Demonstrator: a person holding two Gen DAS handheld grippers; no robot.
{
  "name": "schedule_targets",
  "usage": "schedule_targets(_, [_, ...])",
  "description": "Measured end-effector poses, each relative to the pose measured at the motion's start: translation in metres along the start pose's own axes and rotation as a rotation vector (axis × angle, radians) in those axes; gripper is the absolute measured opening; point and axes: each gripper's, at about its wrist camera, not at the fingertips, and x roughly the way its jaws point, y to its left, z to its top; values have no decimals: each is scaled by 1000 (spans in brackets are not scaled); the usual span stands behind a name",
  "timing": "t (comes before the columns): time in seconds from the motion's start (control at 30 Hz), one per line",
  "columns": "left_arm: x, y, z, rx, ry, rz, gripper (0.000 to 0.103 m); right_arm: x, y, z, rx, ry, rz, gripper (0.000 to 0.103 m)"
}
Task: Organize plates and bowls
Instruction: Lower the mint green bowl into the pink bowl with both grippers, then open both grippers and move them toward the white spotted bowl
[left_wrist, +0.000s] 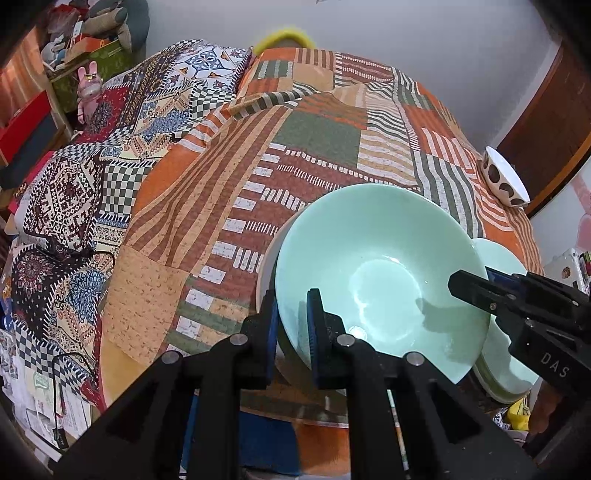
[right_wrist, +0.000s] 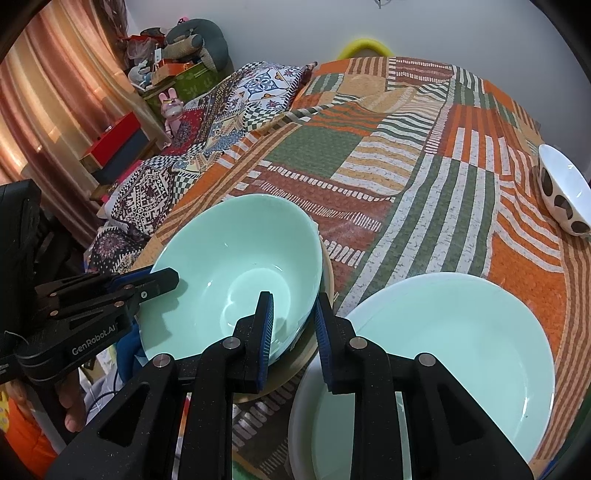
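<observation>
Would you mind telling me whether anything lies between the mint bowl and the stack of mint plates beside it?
Nothing visible does. The mint bowl, gripped at opposite rims by the left gripper and right gripper, sits right beside the plate stack; only bare patterned bedspread separates them.

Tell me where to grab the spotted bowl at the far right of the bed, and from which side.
Grip the spotted bowl by its thin rim, one finger inside and one outside. It lies tipped, opening facing left toward the bedspread, so approaching from that side probably gives the clearest access. The rounded outer wall looks too wide to span.
</observation>
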Motion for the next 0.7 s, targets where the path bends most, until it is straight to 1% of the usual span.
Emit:
schedule_targets(0.13, [0, -1, 0, -3, 2, 8, 14, 0, 1, 0, -5, 3, 0, 22])
schedule_targets(0.27, [1, -6, 0, 23, 6, 30, 14, 0, 1, 0, -9, 2, -3, 22])
schedule_targets(0.37, [2, -7, 0, 27, 9, 37, 14, -3, 2, 1, -25, -6, -32, 22])
schedule_targets(0.43, [1, -6, 0, 24, 9, 32, 14, -3, 0, 0, -32, 3, -27, 22])
schedule_targets(0.57, [-5, -5, 1, 21, -4, 42, 14, -8, -3, 0, -33, -19, -27, 22])
schedule_targets(0.7, [-8, -7, 2, 30, 3, 55, 14, -17, -5, 3, -35, -44, -24, 22])
